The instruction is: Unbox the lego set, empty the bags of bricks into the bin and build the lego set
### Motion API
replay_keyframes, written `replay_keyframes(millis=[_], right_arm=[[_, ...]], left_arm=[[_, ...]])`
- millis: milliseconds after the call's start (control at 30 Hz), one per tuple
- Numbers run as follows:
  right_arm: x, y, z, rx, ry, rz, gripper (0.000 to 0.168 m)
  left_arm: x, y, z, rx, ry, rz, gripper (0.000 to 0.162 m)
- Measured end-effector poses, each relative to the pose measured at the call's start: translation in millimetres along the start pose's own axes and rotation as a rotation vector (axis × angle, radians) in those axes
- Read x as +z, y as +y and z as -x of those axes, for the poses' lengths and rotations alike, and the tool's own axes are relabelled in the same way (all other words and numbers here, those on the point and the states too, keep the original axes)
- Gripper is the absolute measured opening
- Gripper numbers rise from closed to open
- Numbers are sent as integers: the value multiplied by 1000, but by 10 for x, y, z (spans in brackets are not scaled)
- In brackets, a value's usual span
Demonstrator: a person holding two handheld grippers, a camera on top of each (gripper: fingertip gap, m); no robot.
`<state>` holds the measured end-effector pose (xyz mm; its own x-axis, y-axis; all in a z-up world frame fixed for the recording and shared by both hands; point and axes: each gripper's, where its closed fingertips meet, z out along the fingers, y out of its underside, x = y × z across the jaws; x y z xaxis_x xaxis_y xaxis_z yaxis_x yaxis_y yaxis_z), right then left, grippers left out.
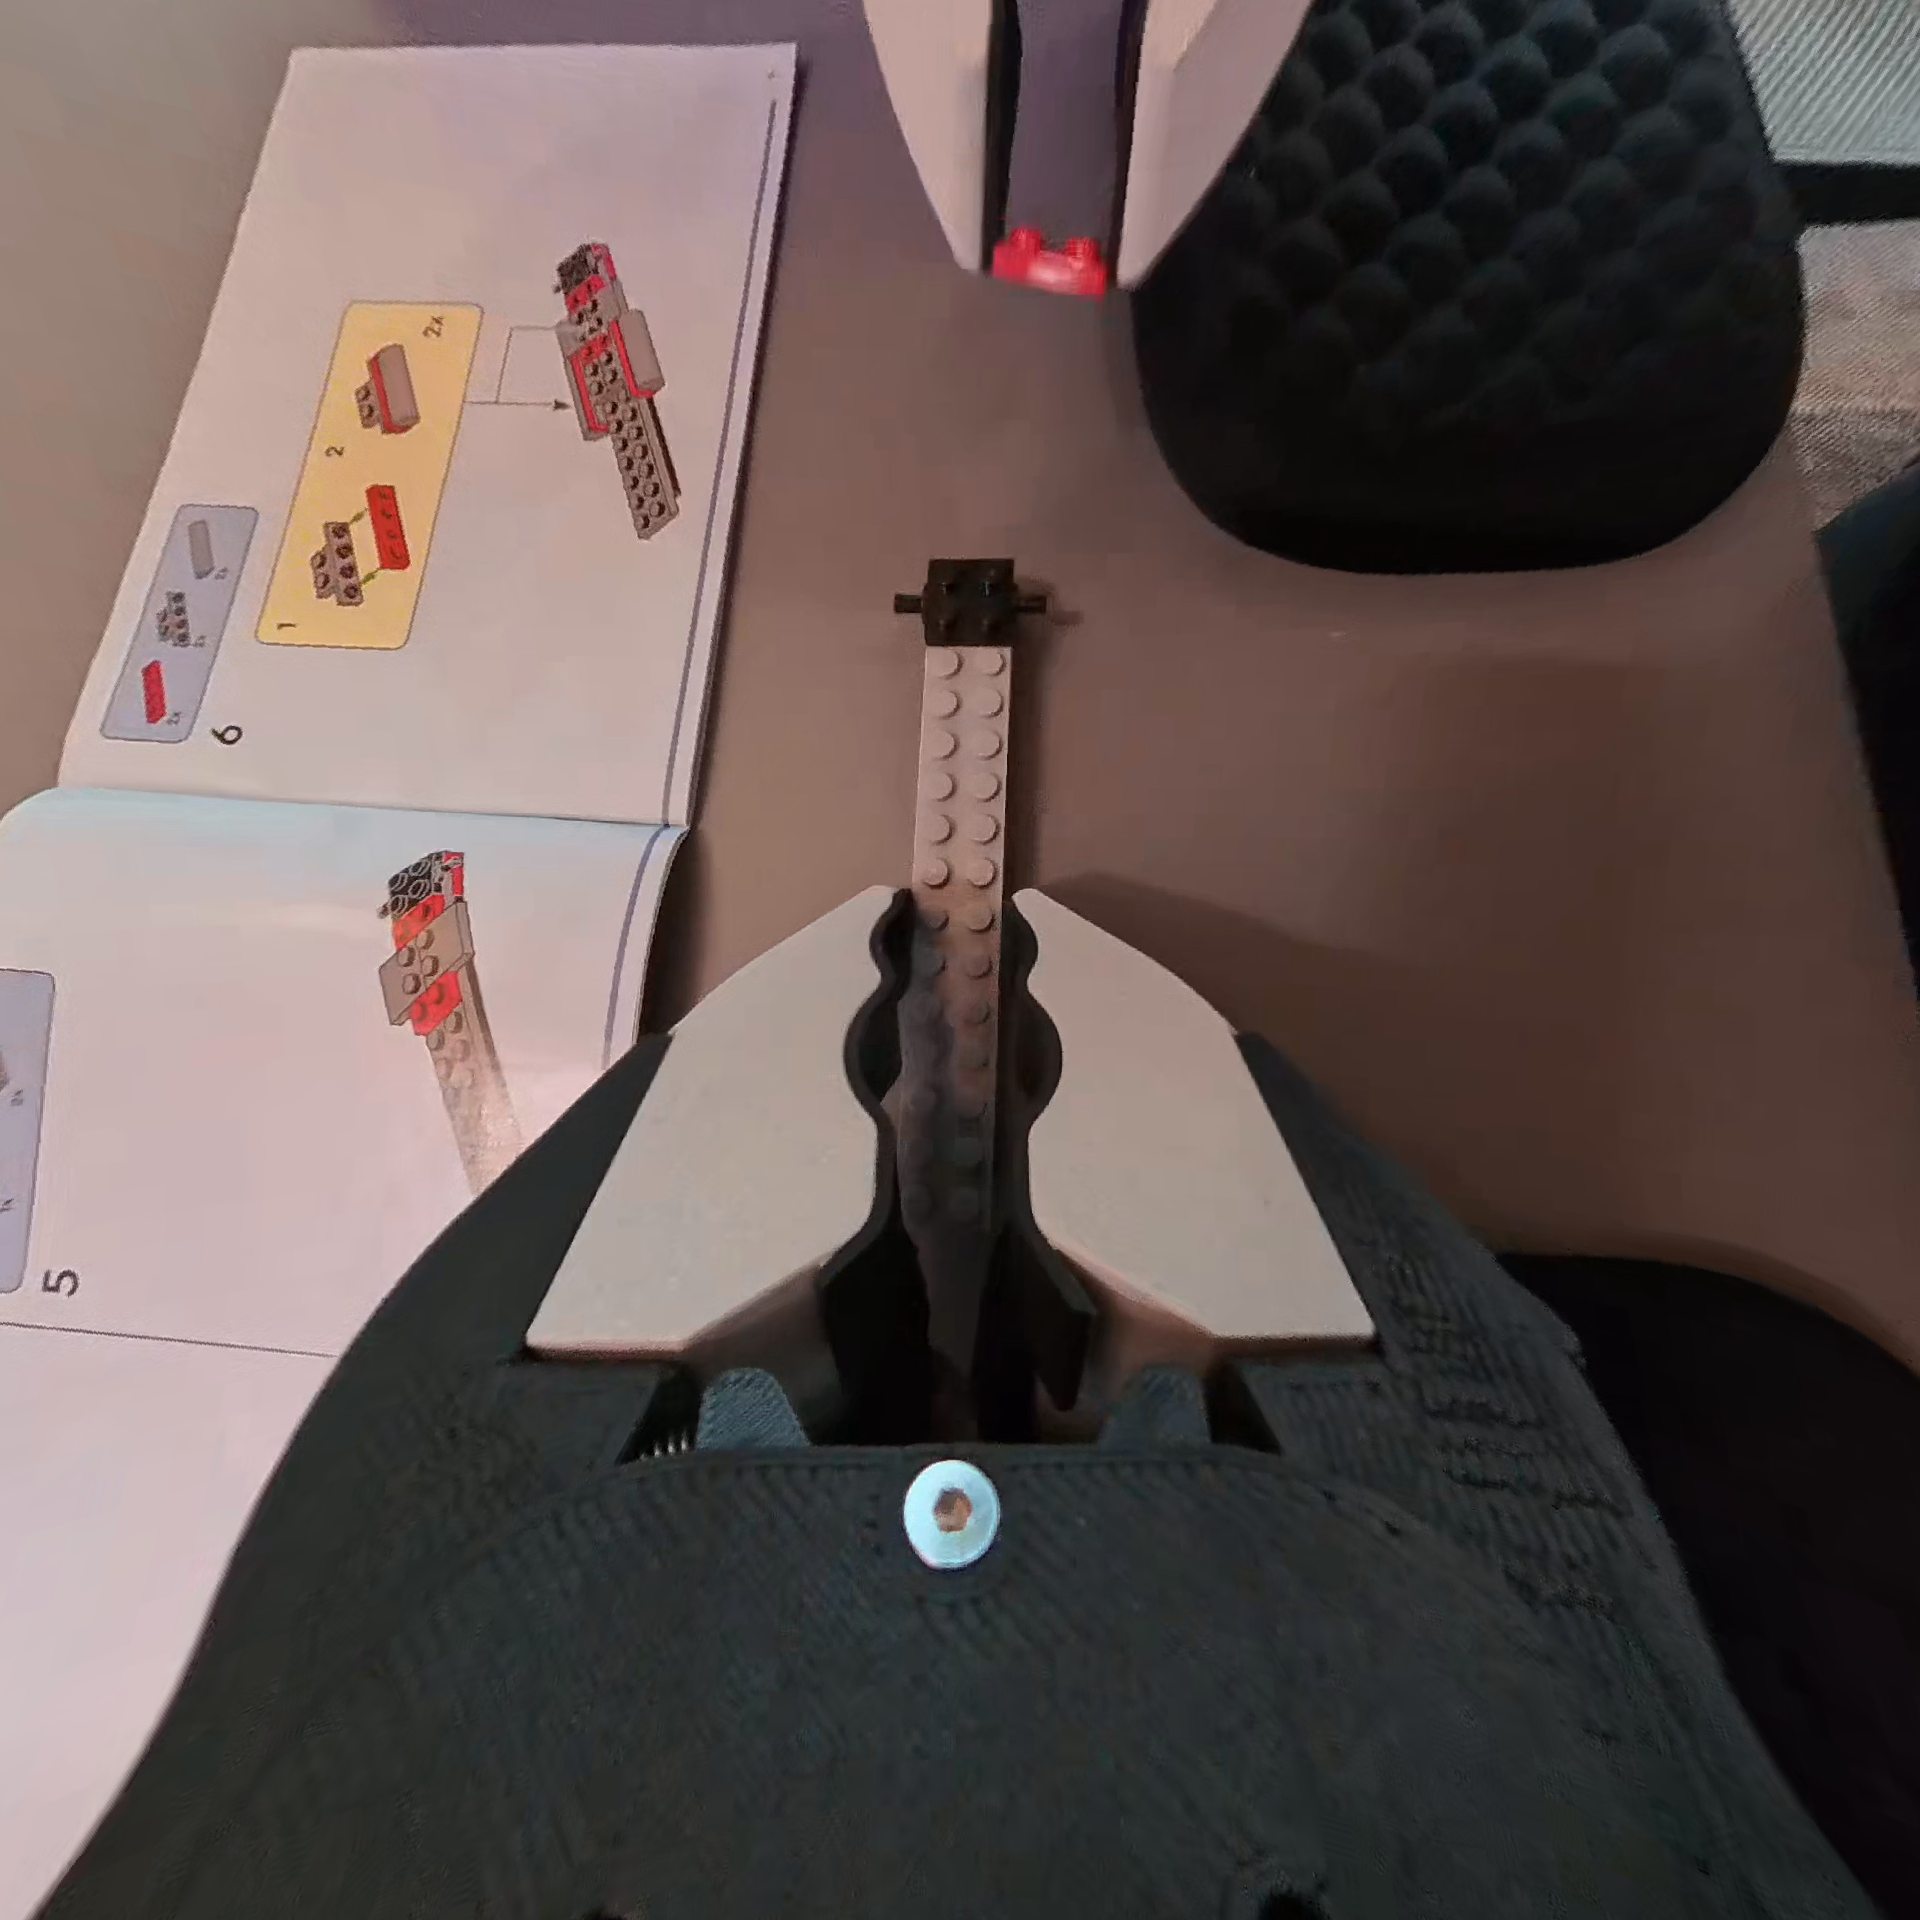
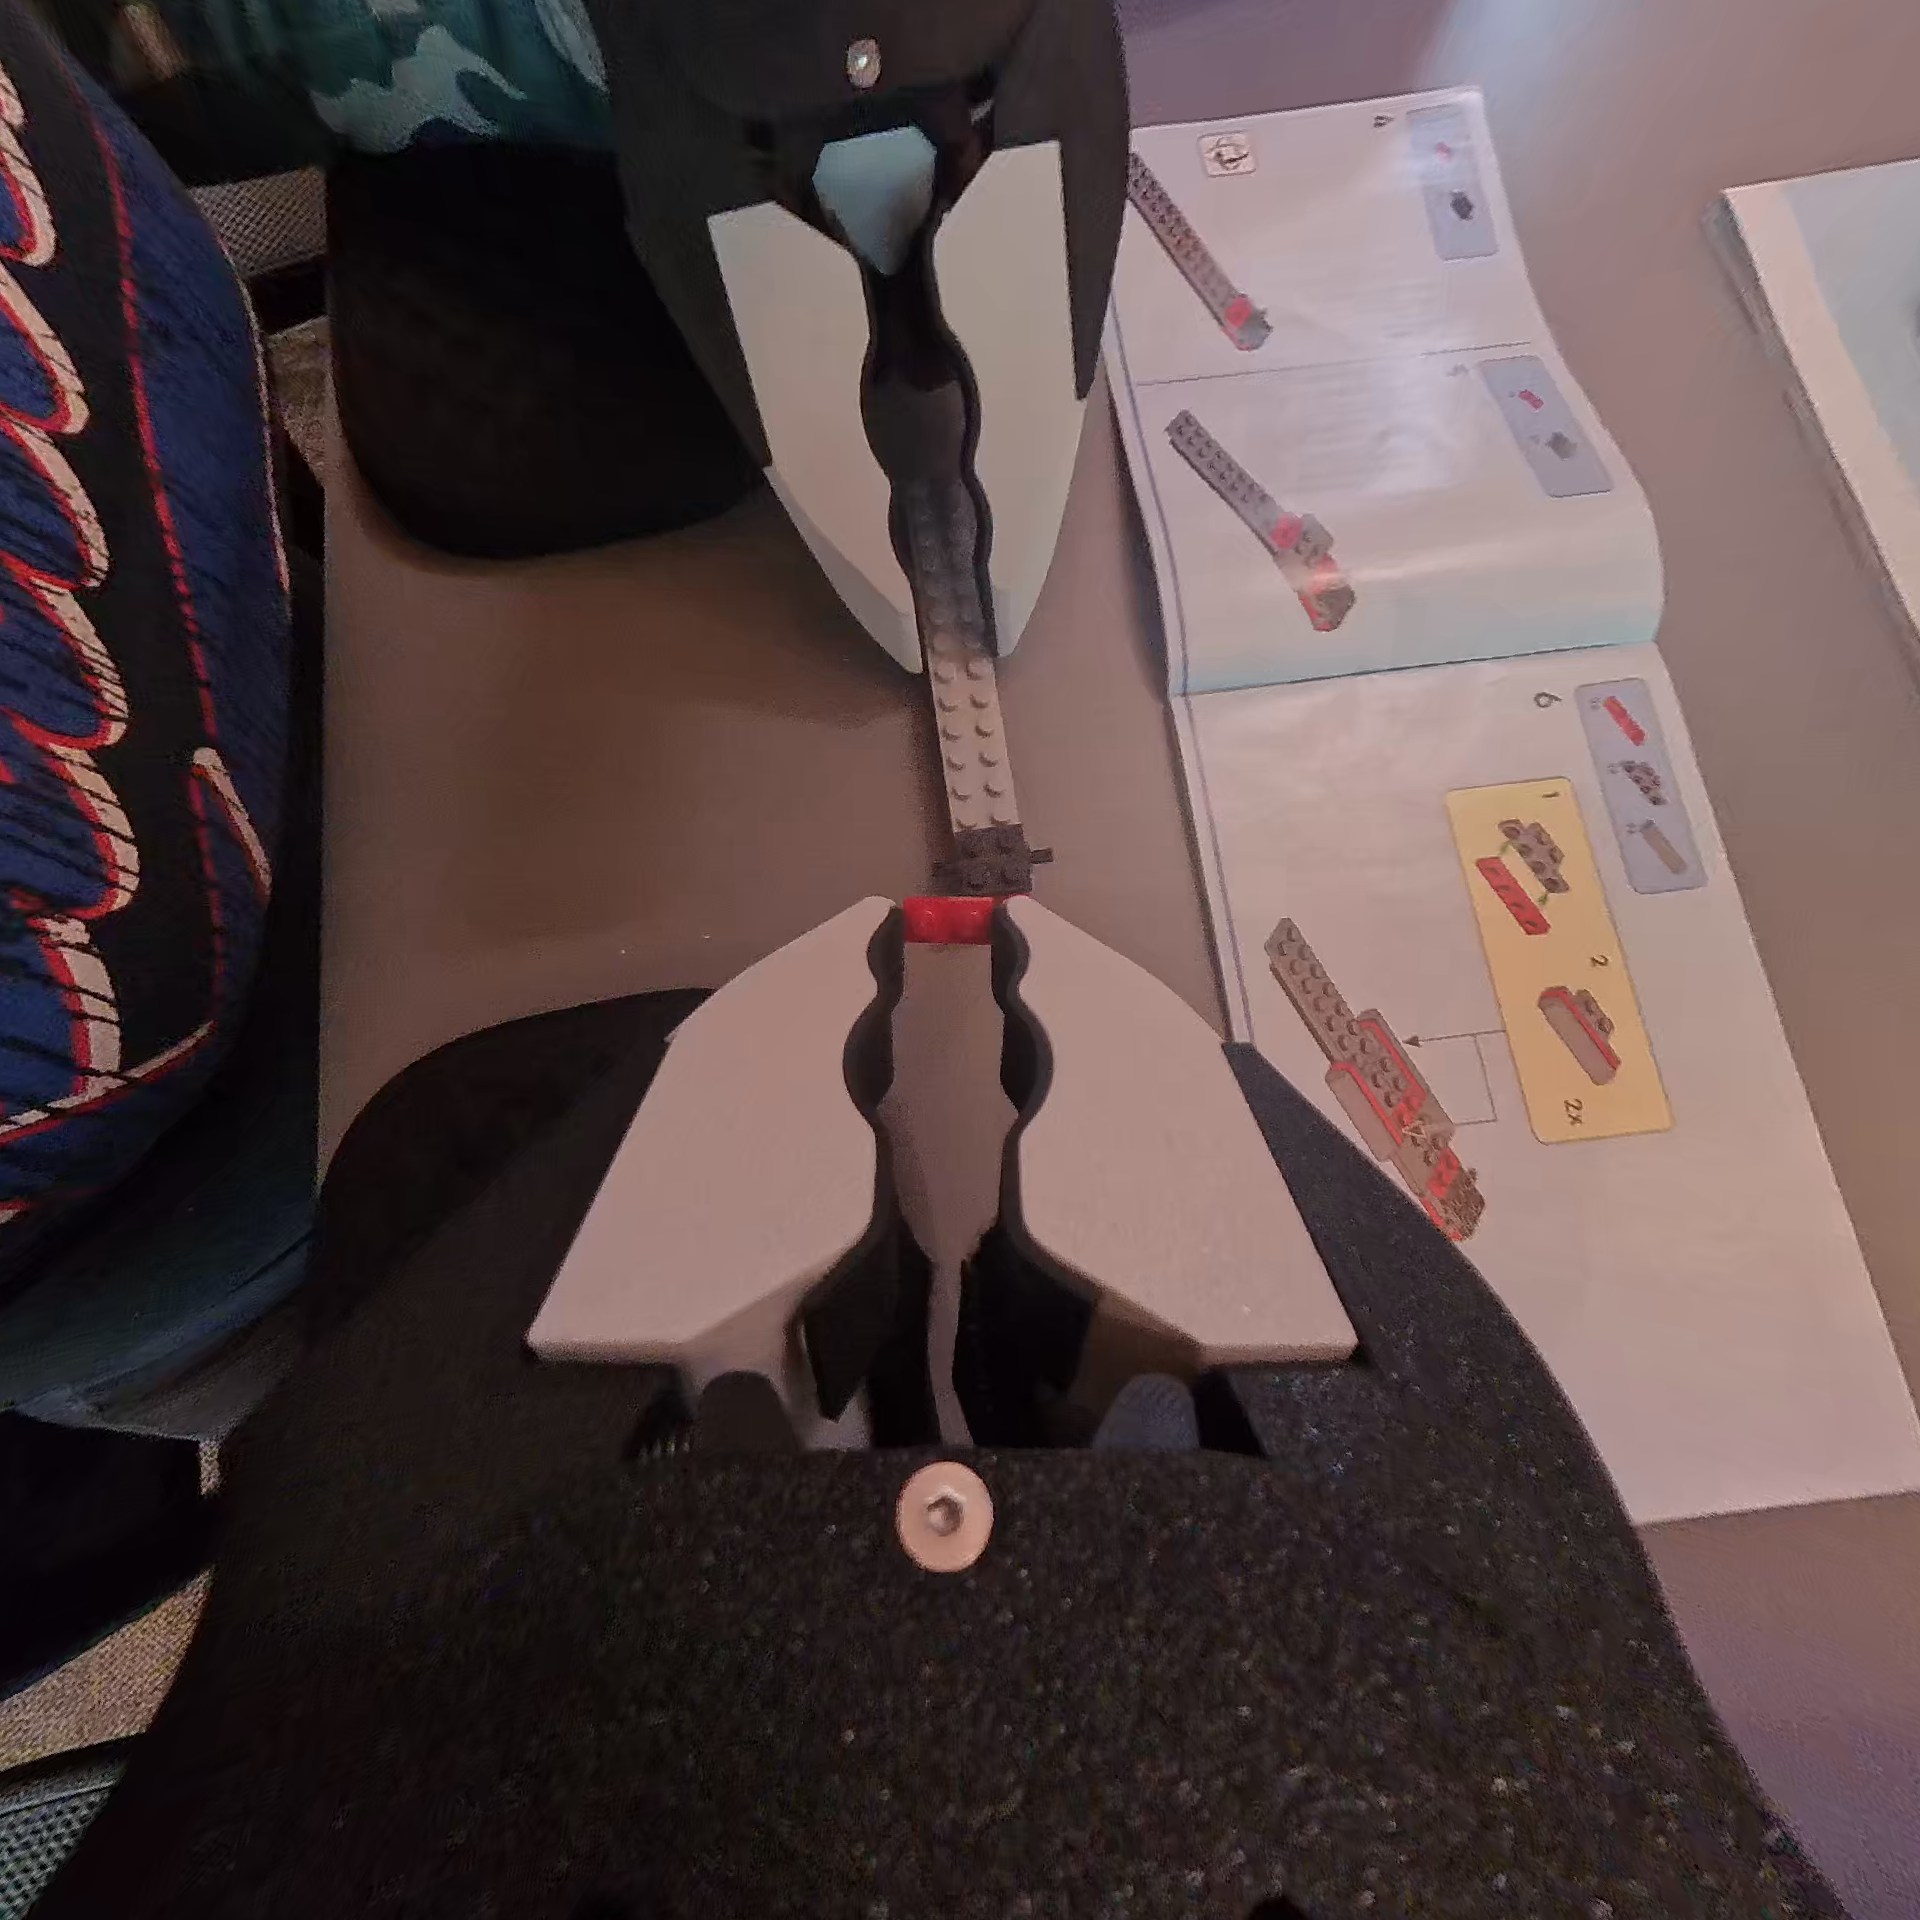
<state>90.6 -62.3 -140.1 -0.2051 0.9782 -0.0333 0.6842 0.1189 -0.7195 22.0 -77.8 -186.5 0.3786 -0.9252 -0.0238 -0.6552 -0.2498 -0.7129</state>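
Red brick [image 2: 947, 921] pinched crosswise at right gripper [image 2: 947, 914] tips, just short of black end piece [image 2: 985, 854] capping grey plate [image 1: 964, 769]. Left gripper [image 1: 956, 904] clamps plate lengthwise, pointing at right; plate probably clear of tabletop [image 1: 1351, 831]. Booklet [image 1: 436, 436] alongside.

Your left gripper [image 1: 956, 904] sits low in the frame, fingers clamped together on something. Your right gripper [image 2: 948, 909] faces it tip to tip, likewise pinched nearly closed.
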Motion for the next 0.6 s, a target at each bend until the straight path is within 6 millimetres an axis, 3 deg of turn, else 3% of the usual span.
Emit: replay_keyframes(millis=[300, 600], right_arm=[[268, -85, -11, -6, -65, 6, 16], [469, 0, -12, -100, -56, 121, 16]], left_arm=[[23, 34, -21, 26, 3, 19, 16], [27, 31, -19, 47, -12, 24, 16]])
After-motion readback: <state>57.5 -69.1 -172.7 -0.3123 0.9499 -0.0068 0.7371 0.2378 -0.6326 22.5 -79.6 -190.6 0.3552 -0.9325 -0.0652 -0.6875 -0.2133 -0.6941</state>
